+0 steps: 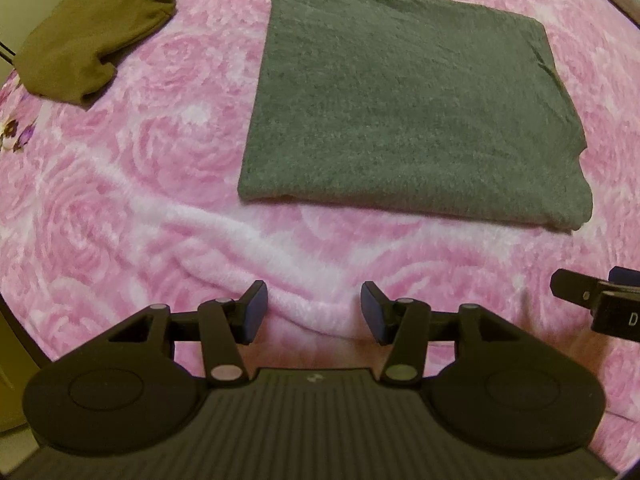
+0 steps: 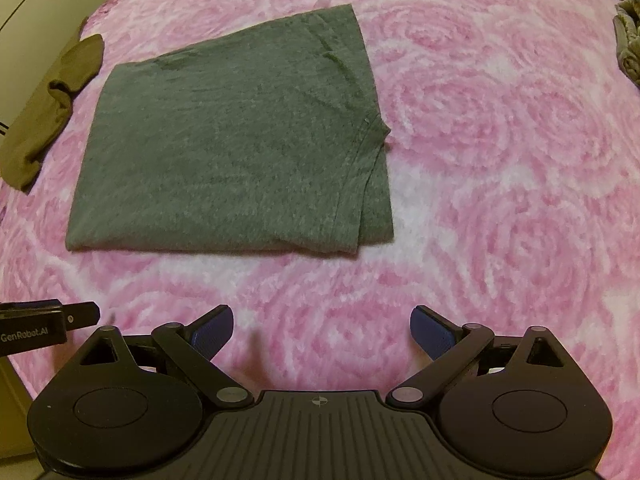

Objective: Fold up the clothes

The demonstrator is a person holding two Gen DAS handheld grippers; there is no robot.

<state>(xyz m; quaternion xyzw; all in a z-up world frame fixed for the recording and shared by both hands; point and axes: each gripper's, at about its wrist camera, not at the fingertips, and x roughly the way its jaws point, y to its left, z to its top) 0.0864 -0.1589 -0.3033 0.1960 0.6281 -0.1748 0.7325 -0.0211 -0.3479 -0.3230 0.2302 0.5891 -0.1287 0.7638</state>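
Pink, rose-patterned plush blanket (image 2: 500,160) covers the whole work surface, and everything else is placed against it. Near its middle lies the grey T-shirt (image 2: 224,152), already a flat, layered rectangle with a smooth fold along the near edge and a sleeve hem curving down its right side. Towards the blanket's far left edge sits an olive garment (image 1: 80,40), loosely folded; a crumpled bit of cloth (image 2: 628,40) shows at the far right edge. Over the blanket's near edge hover the left gripper (image 1: 314,312) and right gripper (image 2: 322,334), both with jaws spread wide and holding nothing.

The shirt may be finished, or it may want one more halving. Either way, good work means lower layers stay aligned, corners meet squarely, and the nap of the blanket is not pinched up with the cloth.
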